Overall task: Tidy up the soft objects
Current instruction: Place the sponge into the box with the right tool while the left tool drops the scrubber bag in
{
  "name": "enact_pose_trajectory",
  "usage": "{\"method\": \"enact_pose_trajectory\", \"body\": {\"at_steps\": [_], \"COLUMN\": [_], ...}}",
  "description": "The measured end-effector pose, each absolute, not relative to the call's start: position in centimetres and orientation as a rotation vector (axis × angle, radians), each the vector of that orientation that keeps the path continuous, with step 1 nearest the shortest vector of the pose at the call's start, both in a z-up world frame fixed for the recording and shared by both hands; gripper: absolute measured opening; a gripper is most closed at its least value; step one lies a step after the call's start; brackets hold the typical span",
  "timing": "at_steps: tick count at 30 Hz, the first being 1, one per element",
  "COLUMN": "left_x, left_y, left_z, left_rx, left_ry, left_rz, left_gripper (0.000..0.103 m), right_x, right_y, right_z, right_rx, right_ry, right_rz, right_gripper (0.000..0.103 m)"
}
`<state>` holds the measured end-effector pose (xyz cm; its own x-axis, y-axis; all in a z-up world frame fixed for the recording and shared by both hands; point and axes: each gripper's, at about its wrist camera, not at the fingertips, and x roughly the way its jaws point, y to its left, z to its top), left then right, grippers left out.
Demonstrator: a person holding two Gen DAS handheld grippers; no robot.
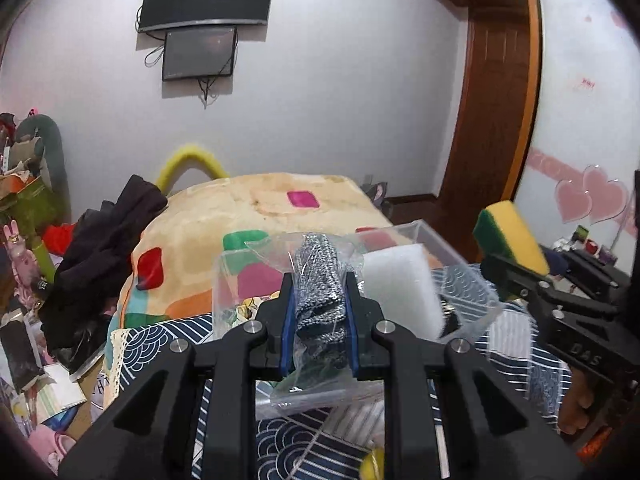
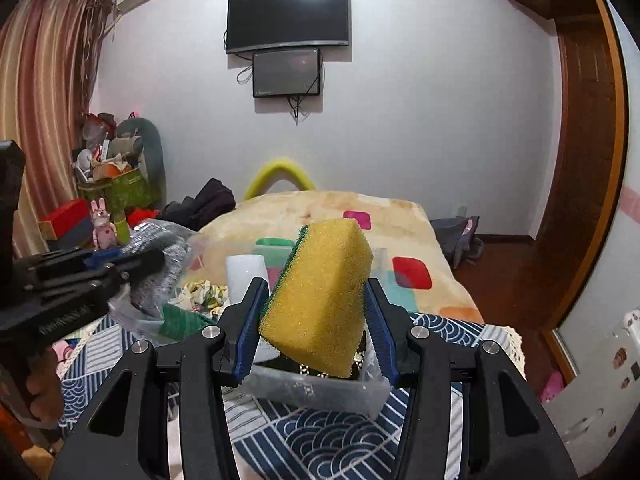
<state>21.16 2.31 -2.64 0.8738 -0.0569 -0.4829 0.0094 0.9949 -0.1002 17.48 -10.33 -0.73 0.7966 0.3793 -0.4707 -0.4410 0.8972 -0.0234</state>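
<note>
My left gripper (image 1: pixel 319 292) is shut on a grey metal scourer in a clear plastic bag (image 1: pixel 318 300), held above the table; it also shows at the left of the right wrist view (image 2: pixel 156 264). My right gripper (image 2: pixel 316 300) is shut on a yellow sponge with a green scouring side (image 2: pixel 320 292), held above a clear plastic box (image 2: pixel 320 392); the sponge also shows in the left wrist view (image 1: pixel 512 236). A white foam block (image 1: pixel 400 288) stands in the box (image 1: pixel 436 236), and it shows in the right wrist view (image 2: pixel 246 276) too.
A blue wave-patterned cloth (image 2: pixel 320 444) covers the table. Behind it is a bed with a colourful blanket (image 1: pixel 256 208) and dark clothes (image 1: pixel 104 248). A green scouring pad (image 2: pixel 180 320) lies left of the box. Clutter (image 2: pixel 112 184) fills the left side.
</note>
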Motion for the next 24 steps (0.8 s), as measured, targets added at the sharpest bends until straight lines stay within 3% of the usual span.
{"method": "enact_pose_trajectory", "body": {"at_steps": [10, 14, 17, 19, 22, 24], "left_x": [25.1, 25.2, 24.9, 24.4, 23.3, 22.3], "left_y": [3.2, 3.8, 3.9, 3.9, 3.7, 3.7], "left_z": [-7.4, -8.4, -8.2, -7.7, -7.0, -6.3], "left_rx": [-0.068, -0.093, -0.109, -0.104, -0.088, -0.088], "left_ry": [0.661, 0.691, 0.688, 0.677, 0.658, 0.633], "left_rz": [0.002, -0.009, -0.012, -0.009, 0.015, 0.01], "left_gripper": [0.021, 0.021, 0.021, 0.032, 0.053, 0.056], "right_x": [19.8, 19.4, 19.1, 18.6, 18.1, 17.6], "right_y": [-10.4, -10.4, -10.7, -11.1, -11.6, -11.9], "right_z": [-3.2, -3.2, -2.8, -2.4, -1.7, -1.1], "right_rx": [-0.133, -0.141, -0.149, -0.151, -0.156, -0.154], "right_ry": [0.605, 0.62, 0.618, 0.6, 0.574, 0.561], "right_rz": [0.442, 0.455, 0.45, 0.443, 0.436, 0.433], "right_gripper": [0.046, 0.05, 0.059, 0.071, 0.073, 0.075]}}
